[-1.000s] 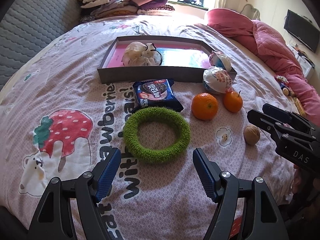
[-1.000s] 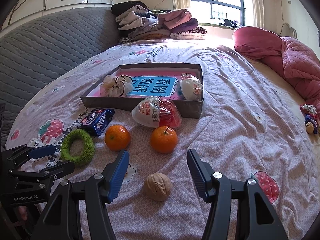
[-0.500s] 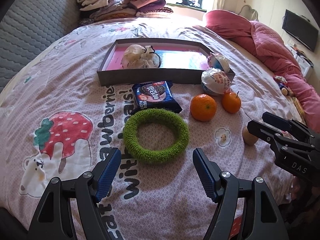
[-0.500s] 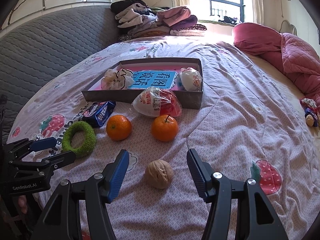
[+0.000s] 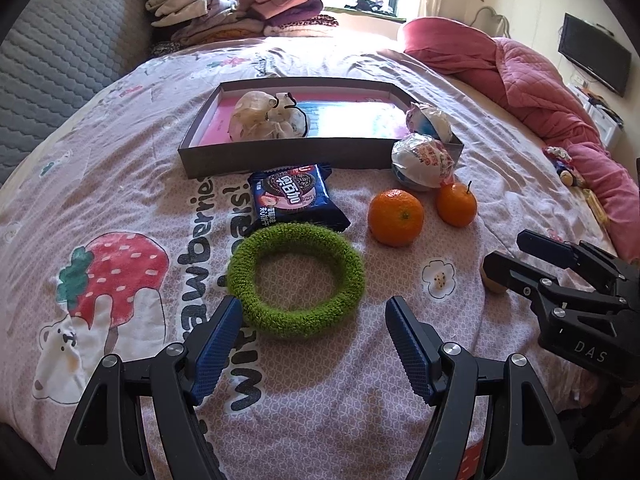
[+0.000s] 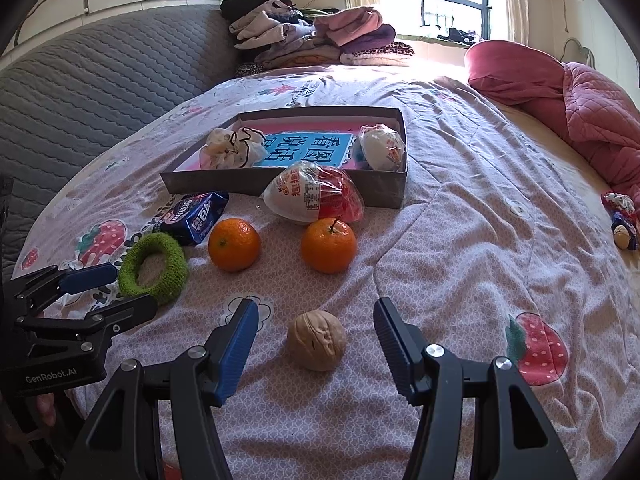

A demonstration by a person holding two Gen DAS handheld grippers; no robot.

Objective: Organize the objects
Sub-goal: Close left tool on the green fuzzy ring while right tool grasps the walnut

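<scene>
The left gripper (image 5: 314,322) stood wide open, empty, at the green ring (image 5: 295,280); the right gripper (image 6: 316,334) stood wide open, straddling the walnut (image 6: 317,345) untouched, near the bed's (image 6: 480,240) front edge.

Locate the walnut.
In the right wrist view the walnut lies on the bedsheet, low and centre, between the open right gripper's fingers, untouched, nearer than the two oranges.

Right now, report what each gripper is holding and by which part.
Nothing is held. The left gripper stands open just short of the green ring; the right gripper stands open around the walnut, pads clear of it.
</scene>
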